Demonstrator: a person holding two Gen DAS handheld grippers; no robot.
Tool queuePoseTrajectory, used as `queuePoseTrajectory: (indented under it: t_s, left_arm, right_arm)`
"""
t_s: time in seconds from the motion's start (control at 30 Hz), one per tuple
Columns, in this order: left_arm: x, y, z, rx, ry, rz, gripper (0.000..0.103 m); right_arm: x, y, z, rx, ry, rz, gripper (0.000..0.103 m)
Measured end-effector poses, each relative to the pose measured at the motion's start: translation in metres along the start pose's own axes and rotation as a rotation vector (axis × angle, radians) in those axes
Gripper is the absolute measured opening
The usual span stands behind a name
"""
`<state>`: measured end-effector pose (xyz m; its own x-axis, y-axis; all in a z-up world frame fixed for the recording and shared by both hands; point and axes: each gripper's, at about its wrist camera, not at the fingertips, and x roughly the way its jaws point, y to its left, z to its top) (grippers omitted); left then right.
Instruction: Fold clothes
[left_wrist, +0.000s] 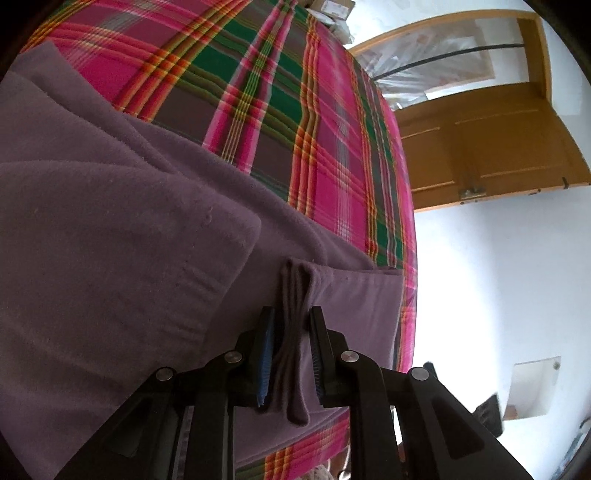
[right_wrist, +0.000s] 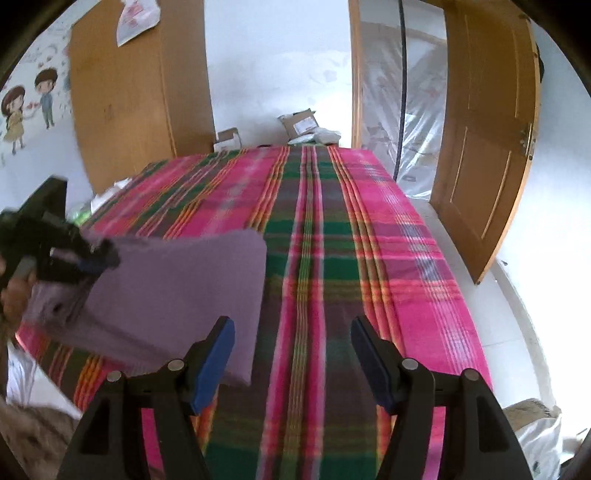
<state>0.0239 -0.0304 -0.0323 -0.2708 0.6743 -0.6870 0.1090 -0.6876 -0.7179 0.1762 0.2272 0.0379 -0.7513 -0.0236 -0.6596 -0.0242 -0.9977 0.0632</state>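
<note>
Clamped between the blue-padded black fingers of the left gripper (left_wrist: 291, 354): a bunched, many-layered edge of the folded mauve fleece garment (left_wrist: 122, 229), the pinched layers standing up as narrow ridges between the pads. Spread from there up and to the left in the left wrist view, thick rounded folds stacked one over another, flat lower layer reaching right to a straight hem near the edge of the pink, green and orange plaid bed cover (left_wrist: 258, 92). Parted wide and holding nothing: the right gripper (right_wrist: 293, 350), hanging over bare plaid, its left pad just beside the near corner of the garment. Seen from the right wrist, garment (right_wrist: 177, 291) lifted off the cover at its far left end by the left gripper (right_wrist: 74, 251), blurred there, a hand (right_wrist: 13, 295) behind it; long axis slanting from that raised end down toward the near right corner, free straight edge facing the middle of the bed. Beyond the foot of the cover: cardboard boxes (right_wrist: 299, 123) against the white wall, a wooden wardrobe (right_wrist: 125, 92) left, an open wooden door (right_wrist: 487, 147) right, plastic sheeting (right_wrist: 384, 110) in the doorway. Nothing lying between the right gripper and the garment.
</note>
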Motion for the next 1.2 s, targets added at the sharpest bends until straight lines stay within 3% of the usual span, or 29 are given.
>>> queuePoseTrajectory:
  t_s: [0.17,0.3,0.4,0.5,0.67,0.83,0.97,1.1,1.2]
  left_arm:
    - [0.013,-0.015,0.001,0.024,-0.002,0.030,0.019]
    - [0.020,-0.014,0.004,0.016,-0.004,0.039,0.019]
    - [0.027,-0.015,0.006,0.016,0.000,0.042,0.019]
    - [0.035,-0.016,0.007,0.016,0.004,0.046,0.019]
    - [0.039,-0.017,0.009,0.021,0.003,0.047,0.019]
    - [0.040,-0.018,0.009,0.022,-0.006,0.053,0.019]
    - [0.041,-0.019,0.009,0.023,-0.013,0.057,0.019]
    - [0.041,-0.021,0.009,0.024,-0.024,0.061,0.019]
    - [0.036,-0.025,0.009,0.025,-0.049,0.059,0.019]
  right_arm:
    - [0.042,0.001,0.026,0.037,0.015,0.040,0.066]
    - [0.074,0.001,0.046,0.074,0.060,0.049,0.058]
    - [0.085,0.012,0.053,0.031,0.066,0.083,0.048]
    - [0.100,0.022,0.059,-0.024,0.101,0.050,0.045]
    - [0.118,0.019,0.058,-0.037,0.137,-0.023,0.045]
    - [0.124,0.017,0.059,-0.038,0.142,-0.023,0.051]
    - [0.118,0.015,0.062,-0.028,0.137,-0.005,0.050]
    - [0.087,0.014,0.065,-0.023,0.036,0.010,0.043]
    - [0.075,0.023,0.061,-0.075,0.036,0.082,0.022]
